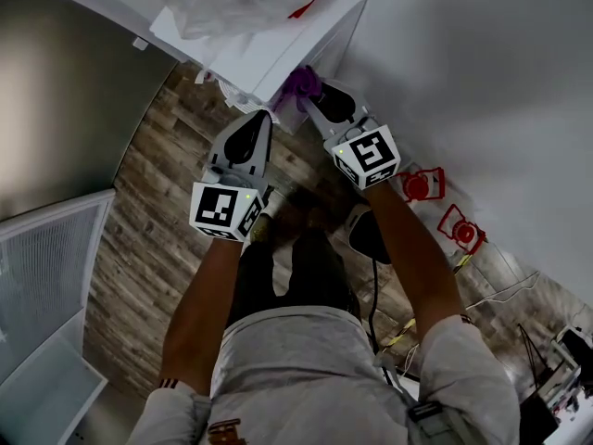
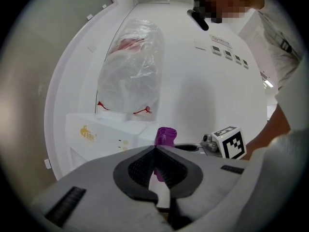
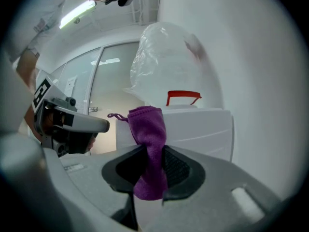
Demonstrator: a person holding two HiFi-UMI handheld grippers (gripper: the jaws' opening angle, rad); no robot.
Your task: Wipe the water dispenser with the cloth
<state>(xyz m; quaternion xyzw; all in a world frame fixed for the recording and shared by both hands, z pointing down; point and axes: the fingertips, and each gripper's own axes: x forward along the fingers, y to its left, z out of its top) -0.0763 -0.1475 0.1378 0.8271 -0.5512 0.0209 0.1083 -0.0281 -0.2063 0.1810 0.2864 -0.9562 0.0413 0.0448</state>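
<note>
The white water dispenser (image 1: 278, 40) stands against the wall, carrying a bottle wrapped in clear plastic (image 1: 236, 3). My right gripper (image 1: 313, 100) is shut on a purple cloth (image 1: 298, 85), which hangs bunched at the dispenser's front corner. In the right gripper view the cloth (image 3: 148, 129) rises between the jaws of the right gripper (image 3: 153, 151), just before the dispenser (image 3: 198, 129). My left gripper (image 1: 262, 120) is shut with nothing in it, close beside the right one and below the dispenser's front. The left gripper view shows the cloth (image 2: 165, 137) beyond the closed tips of the left gripper (image 2: 155, 149).
A white wall (image 1: 463, 72) runs along the right. Two red objects (image 1: 422, 184) (image 1: 460, 228) and a dark one (image 1: 369, 235) lie on the wooden floor (image 1: 157, 211), with cables at the lower right. A grey partition (image 1: 65, 109) stands to the left.
</note>
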